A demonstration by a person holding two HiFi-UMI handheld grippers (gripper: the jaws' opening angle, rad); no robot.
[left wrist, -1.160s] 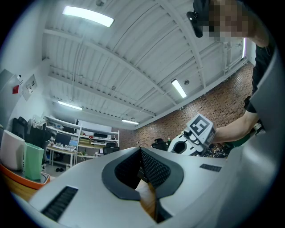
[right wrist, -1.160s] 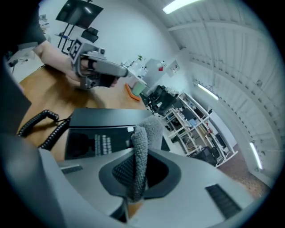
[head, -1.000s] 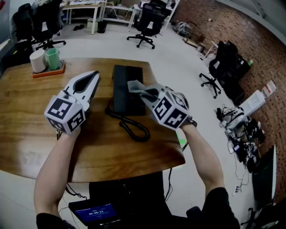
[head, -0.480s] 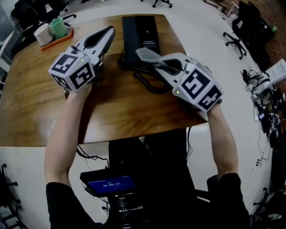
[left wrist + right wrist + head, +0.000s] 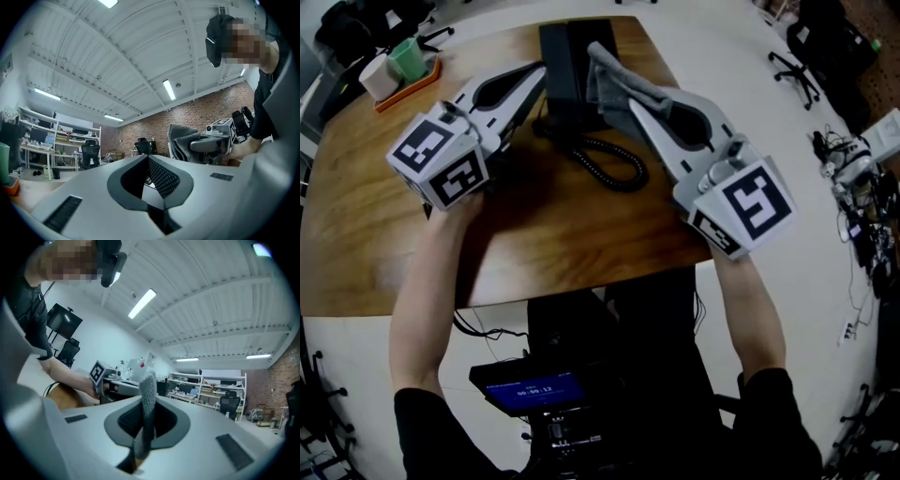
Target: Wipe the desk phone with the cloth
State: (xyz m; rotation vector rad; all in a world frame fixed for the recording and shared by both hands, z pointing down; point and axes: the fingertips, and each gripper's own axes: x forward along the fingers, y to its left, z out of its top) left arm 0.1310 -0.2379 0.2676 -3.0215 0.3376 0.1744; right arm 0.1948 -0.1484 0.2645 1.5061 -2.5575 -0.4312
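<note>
Over the desk phone (image 5: pixel 563 58), right tongs (image 5: pixel 628 99) pinching the grey cloth (image 5: pixel 607 75), left tongs (image 5: pixel 540 71) pressed together on nothing.

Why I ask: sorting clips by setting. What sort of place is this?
Probably an open-plan office or workshop: black wheeled office chairs, a black corded desk phone on a brown wooden table, and white metal shelving loaded with equipment.

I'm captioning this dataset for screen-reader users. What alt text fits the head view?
The right gripper, shut on a grey cloth, holds it at the right side of a black desk phone on a wooden table. The left gripper, shut and empty, sits by the phone's left side.
</note>
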